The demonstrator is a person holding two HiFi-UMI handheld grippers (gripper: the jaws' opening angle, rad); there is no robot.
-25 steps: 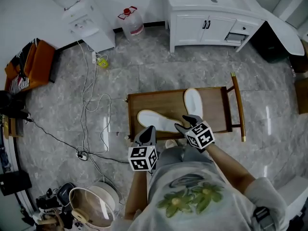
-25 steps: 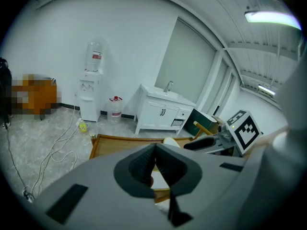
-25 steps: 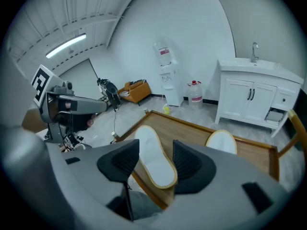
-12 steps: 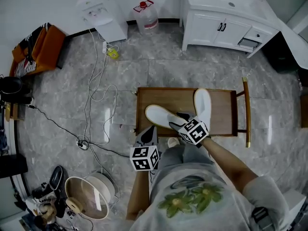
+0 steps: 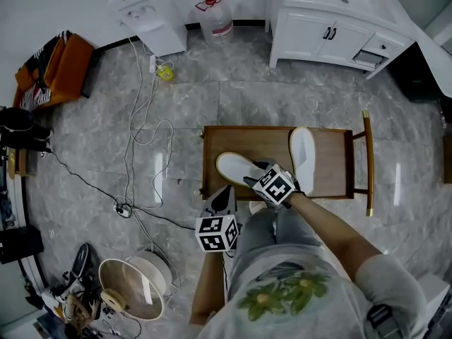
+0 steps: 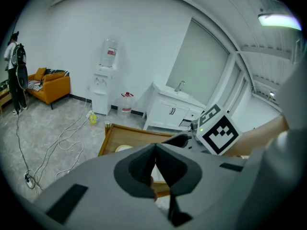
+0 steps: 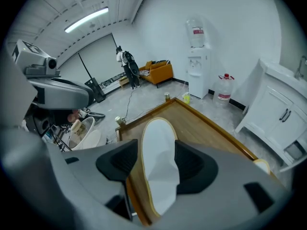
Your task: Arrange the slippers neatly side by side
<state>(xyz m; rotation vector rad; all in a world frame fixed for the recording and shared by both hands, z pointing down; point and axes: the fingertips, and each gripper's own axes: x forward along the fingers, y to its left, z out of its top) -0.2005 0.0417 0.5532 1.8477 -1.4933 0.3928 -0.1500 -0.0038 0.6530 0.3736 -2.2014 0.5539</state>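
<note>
Two white slippers lie on a low wooden table [image 5: 247,143]. The left slipper [image 5: 235,168] lies slantwise; the right slipper [image 5: 304,157] lies straight, pointing away from me. My right gripper [image 5: 260,179] hovers over the slanted slipper's near end. In the right gripper view that slipper [image 7: 158,143] lies between the jaws of the right gripper [image 7: 158,162], which are opening wide and not pressing on it. My left gripper [image 5: 222,195] hangs at the table's front edge, shut with nothing in it; the left gripper view shows the closed tips of the left gripper [image 6: 154,150].
Behind the table stand a white cabinet [image 5: 332,20], a water bottle [image 5: 215,16] and a dispenser [image 5: 152,13]. Cables [image 5: 141,154] trail over the marble floor at the left. An orange sofa [image 5: 49,69] and a round basin [image 5: 134,288] sit farther left.
My right gripper has moved left, from beside the slanted slipper to over its near end, and its jaws have widened. The left gripper has stayed near the table's front edge.
</note>
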